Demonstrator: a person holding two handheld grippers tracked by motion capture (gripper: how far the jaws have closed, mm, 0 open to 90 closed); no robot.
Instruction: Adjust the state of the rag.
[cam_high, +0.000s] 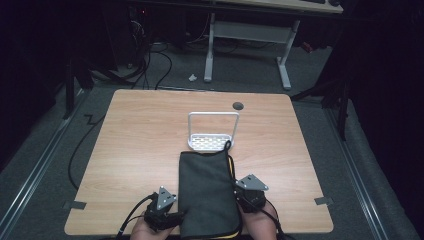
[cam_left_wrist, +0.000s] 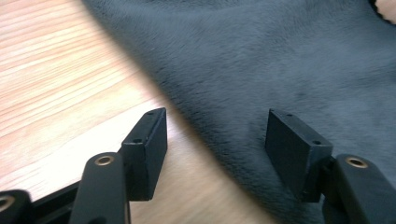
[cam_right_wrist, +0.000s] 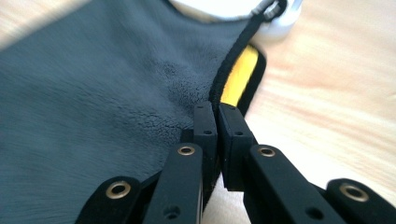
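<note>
A dark grey fleece cloth (cam_high: 207, 192) lies folded lengthwise on the wooden table (cam_high: 140, 145), its near end at the front edge. A yellow layer (cam_right_wrist: 239, 77) peeks out along its right side. My left gripper (cam_high: 179, 216) is open at the cloth's left edge; in the left gripper view (cam_left_wrist: 217, 140) one jaw is over the cloth (cam_left_wrist: 280, 60) and the other over bare wood. My right gripper (cam_high: 236, 194) is shut on the cloth's right hem, pinching the black edge (cam_right_wrist: 217, 112) of the cloth (cam_right_wrist: 107, 93).
A small white wire rack (cam_high: 212, 142) with an upright loop stands just beyond the cloth's far end, which touches its base (cam_right_wrist: 219, 7). A round cable hole (cam_high: 238, 105) sits near the table's back edge. Tape marks (cam_high: 323, 201) lie at the front corners.
</note>
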